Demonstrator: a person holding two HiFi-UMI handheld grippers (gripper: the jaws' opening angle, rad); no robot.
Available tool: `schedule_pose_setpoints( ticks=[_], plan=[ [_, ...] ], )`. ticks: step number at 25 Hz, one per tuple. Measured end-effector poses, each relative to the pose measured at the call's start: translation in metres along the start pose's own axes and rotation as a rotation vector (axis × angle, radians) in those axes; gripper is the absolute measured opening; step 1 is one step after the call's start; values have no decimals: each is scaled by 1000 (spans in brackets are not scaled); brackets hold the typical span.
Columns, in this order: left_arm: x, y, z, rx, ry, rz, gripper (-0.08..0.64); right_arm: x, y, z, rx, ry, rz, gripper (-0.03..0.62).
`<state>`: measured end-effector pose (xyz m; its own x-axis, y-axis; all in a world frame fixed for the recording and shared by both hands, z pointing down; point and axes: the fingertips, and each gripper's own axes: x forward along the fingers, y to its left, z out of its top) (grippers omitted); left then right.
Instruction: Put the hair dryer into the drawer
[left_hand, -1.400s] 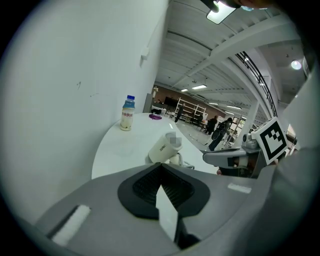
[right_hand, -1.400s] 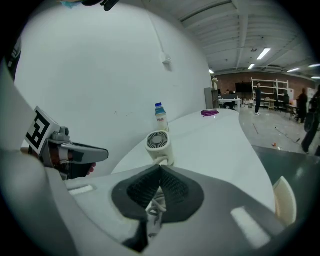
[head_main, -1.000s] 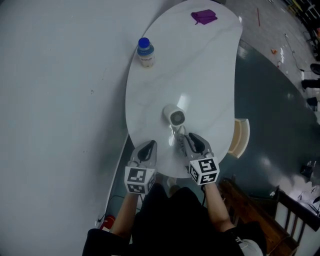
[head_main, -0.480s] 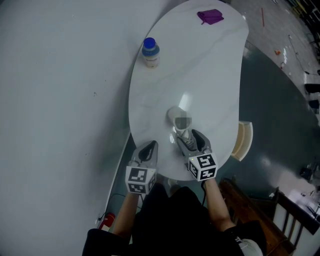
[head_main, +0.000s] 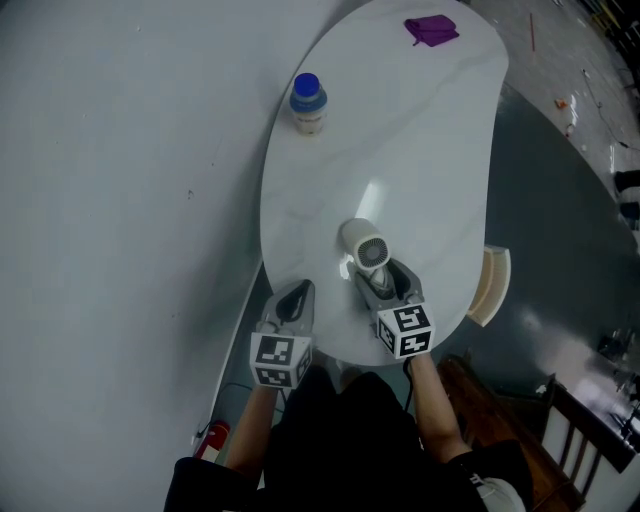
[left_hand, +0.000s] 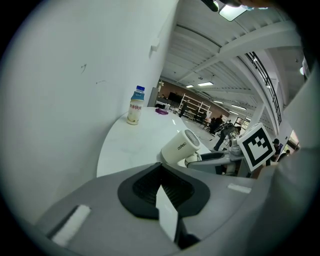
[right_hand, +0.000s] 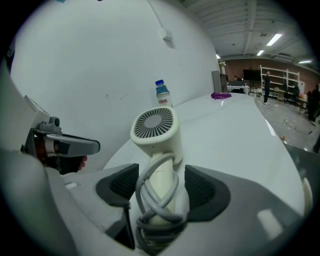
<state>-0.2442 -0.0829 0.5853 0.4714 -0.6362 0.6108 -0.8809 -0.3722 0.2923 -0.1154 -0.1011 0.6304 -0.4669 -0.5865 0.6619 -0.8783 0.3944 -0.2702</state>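
Dryer (right_hand: 154, 131) upright on the desk (head_main: 400, 130), handle between the just-opened, non-touching jaws of the right hand-held gripper (right_hand: 160, 186). Left hand-held gripper (left_hand: 161, 186) closed, empty. Likely step: grasping. Next: clamp the handle.

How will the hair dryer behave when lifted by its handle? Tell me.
Likely top-heavy: the hair dryer has a fat barrel on a slim handle, so it may swing or tip. The smooth plastic could slip, though the cord coiled round the handle may add grip. The body looks rigid, unlikely to flex.
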Motion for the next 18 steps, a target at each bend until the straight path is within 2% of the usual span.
schedule_pose_setpoints(
  ticks=[18],
  plan=[
    [17, 22, 4, -25, 23, 3, 8, 26, 5, -3, -25, 93, 63, 279]
  ],
)
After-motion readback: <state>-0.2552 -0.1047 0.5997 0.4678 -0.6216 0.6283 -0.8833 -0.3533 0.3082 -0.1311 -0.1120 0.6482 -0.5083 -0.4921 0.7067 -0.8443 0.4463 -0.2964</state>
